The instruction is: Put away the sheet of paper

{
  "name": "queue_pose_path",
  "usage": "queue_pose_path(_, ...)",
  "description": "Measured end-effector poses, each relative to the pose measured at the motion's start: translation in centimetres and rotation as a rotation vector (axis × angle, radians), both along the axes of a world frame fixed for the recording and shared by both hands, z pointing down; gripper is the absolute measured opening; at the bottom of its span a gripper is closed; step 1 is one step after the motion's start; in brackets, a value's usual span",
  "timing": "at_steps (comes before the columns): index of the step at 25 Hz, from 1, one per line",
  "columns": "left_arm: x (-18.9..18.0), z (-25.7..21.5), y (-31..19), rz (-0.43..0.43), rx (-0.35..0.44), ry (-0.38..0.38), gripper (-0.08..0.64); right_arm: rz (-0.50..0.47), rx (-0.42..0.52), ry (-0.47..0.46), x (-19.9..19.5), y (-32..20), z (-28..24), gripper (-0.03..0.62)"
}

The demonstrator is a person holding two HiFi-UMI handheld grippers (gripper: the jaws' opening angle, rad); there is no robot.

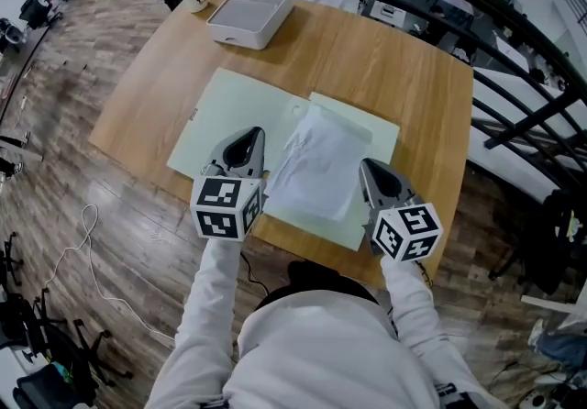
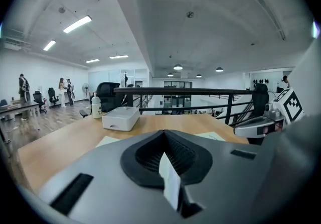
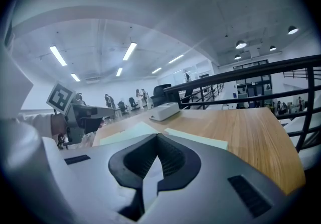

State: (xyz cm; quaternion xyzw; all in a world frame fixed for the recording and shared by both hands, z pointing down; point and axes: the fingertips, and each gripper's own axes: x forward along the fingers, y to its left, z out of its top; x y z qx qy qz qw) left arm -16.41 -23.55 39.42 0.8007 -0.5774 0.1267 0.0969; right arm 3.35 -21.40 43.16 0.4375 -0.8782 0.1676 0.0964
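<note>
So both tools are clamped on the same thing. The left gripper (image 1: 249,139) has its jaws pinched shut on one side edge of the crumpled white sheet of paper (image 1: 316,169), and the right gripper (image 1: 369,169) is nipped onto the opposite edge, so the sheet sags between them, equally near both. Its long side looks to run forward from the jaws toward the far end of the wooden table (image 1: 385,68). The open pale green paper folder (image 1: 229,109) lies right below and ahead of both grippers, so my guess is the next move is lowering it flat in there.
</note>
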Motion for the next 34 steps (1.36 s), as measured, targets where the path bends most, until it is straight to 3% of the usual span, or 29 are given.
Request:
queue_pose_path(13, -2.8, -3.3, 3.7, -0.085, 0.126, 0.073, 0.017, -0.001, 0.106, 0.064, -0.9, 0.6, -1.9, 0.026)
queue_pose_path(34, -4.1, -3.0, 5.9, -0.149, 0.157, 0.066, 0.017, -0.021, 0.187, 0.067, -1.4, 1.0, -4.0, 0.026)
